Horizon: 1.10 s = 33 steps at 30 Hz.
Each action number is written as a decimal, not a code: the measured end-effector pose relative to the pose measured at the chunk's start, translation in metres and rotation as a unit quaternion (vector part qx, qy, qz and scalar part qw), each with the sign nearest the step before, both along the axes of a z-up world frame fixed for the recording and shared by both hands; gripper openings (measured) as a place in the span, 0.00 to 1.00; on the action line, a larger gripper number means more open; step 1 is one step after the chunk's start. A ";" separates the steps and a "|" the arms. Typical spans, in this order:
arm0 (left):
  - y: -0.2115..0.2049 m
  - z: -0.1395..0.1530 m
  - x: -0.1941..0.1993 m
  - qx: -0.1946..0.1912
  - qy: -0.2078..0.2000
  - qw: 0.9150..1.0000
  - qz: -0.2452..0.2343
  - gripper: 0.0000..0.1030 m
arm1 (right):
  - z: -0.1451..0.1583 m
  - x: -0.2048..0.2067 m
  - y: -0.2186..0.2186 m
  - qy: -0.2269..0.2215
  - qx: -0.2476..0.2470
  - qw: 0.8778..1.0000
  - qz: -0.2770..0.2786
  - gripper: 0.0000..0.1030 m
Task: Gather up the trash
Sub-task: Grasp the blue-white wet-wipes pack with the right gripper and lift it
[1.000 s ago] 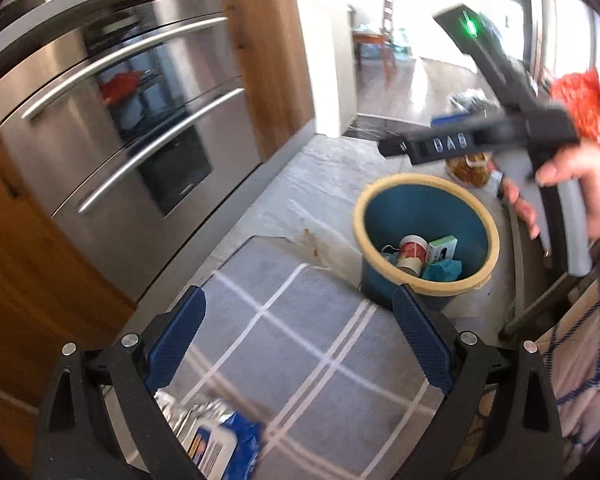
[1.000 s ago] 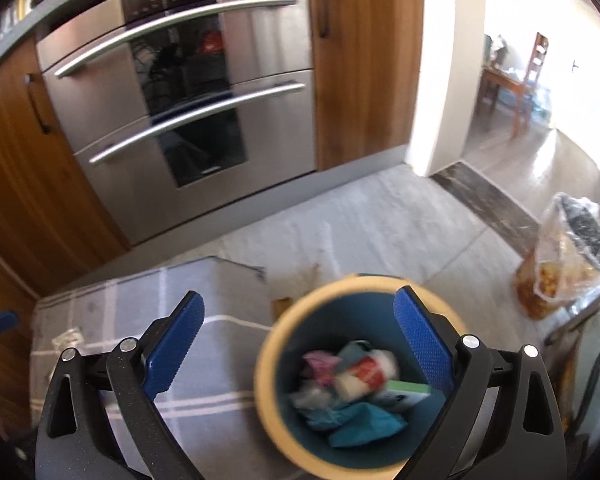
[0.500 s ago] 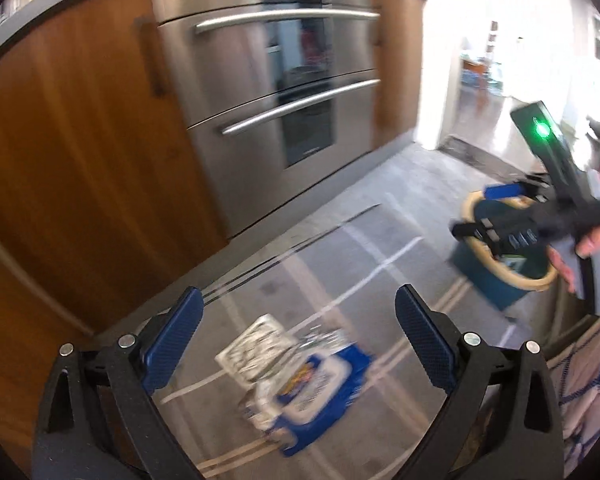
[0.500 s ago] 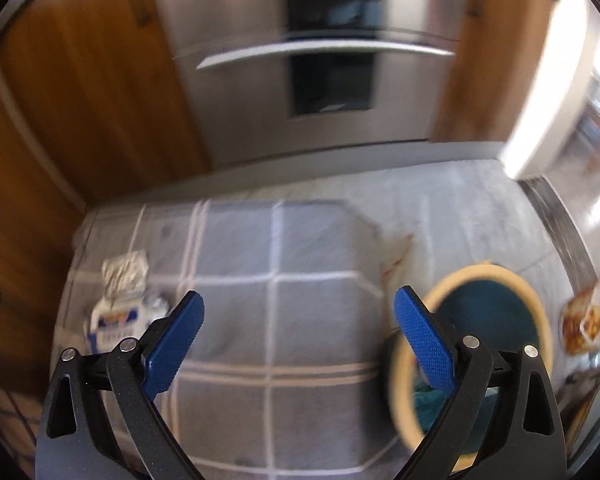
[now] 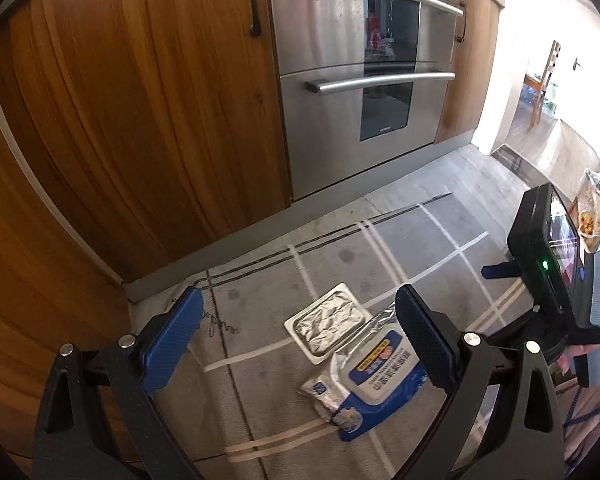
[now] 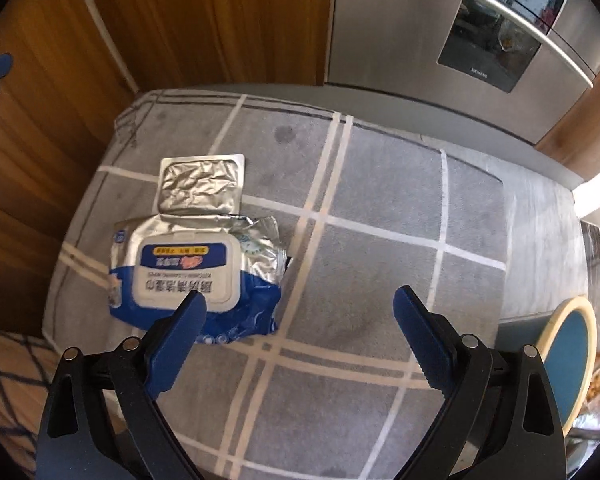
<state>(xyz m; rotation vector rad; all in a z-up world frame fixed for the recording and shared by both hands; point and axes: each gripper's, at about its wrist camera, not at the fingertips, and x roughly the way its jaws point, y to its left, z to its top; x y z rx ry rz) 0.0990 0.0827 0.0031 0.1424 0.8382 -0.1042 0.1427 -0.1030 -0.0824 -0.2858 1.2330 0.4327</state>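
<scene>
Left wrist view: left gripper [image 5: 296,322] spread wide, empty, poised above rug [image 5: 400,248]. Wipes pack [image 5: 374,380] and foil tray [image 5: 327,322] lie touching on rug, near cabinet; aim looks set for whichever comes first.

Right wrist view: right gripper [image 6: 298,312] also spread, holding nothing, its left finger overlapping wipes pack [image 6: 192,276] in frame. Foil tray [image 6: 200,184] just behind pack. Bin [image 6: 568,356] off right, well apart, likely destination for trash.

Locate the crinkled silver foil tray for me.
On the grey checked rug, left in the right wrist view: silver foil tray touching the blue-and-white wipes pack.
</scene>
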 end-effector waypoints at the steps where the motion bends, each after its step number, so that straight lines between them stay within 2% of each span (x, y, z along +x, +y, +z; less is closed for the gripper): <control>1: 0.002 -0.003 0.002 0.004 0.002 1.000 0.001 0.93 | -0.002 0.004 0.001 0.002 0.006 1.000 -0.006 0.92; 4: 0.005 -0.016 0.012 0.022 0.013 1.000 0.007 0.93 | -0.013 0.013 0.008 0.008 0.021 1.000 -0.010 0.90; 8: 0.016 -0.039 0.029 0.043 0.042 0.998 0.029 0.93 | -0.029 0.021 0.022 0.015 0.025 0.999 0.015 0.77; 11: 0.025 -0.054 0.036 0.034 0.068 0.996 0.042 0.93 | -0.041 0.025 0.031 0.027 0.022 0.999 0.031 0.67; 15: 0.034 -0.071 0.042 0.009 0.106 0.993 0.057 0.92 | -0.053 0.033 0.030 0.050 0.036 0.998 0.026 0.59; 22: 0.024 -0.066 0.044 -0.011 0.102 0.994 0.043 0.92 | -0.064 0.045 0.023 0.093 0.092 0.991 0.016 0.53; 23: 0.022 -0.065 0.044 -0.012 0.102 0.994 0.038 0.92 | -0.065 0.046 0.023 0.097 0.099 0.990 0.016 0.46; 24: 0.021 -0.065 0.044 -0.010 0.101 0.994 0.034 0.92 | -0.065 0.047 0.023 0.104 0.107 0.989 0.016 0.36; 27: 0.019 -0.068 0.046 -0.008 0.105 0.994 0.032 0.92 | -0.064 0.046 0.022 0.105 0.103 0.989 0.018 0.20; 29: 0.022 -0.070 0.047 -0.011 0.109 0.993 0.035 0.92 | -0.061 0.048 0.019 0.107 0.109 0.988 0.011 0.12; 33: 0.025 -0.076 0.048 -0.007 0.116 0.992 0.044 0.92 | -0.044 0.041 0.018 0.091 0.102 0.990 0.034 0.07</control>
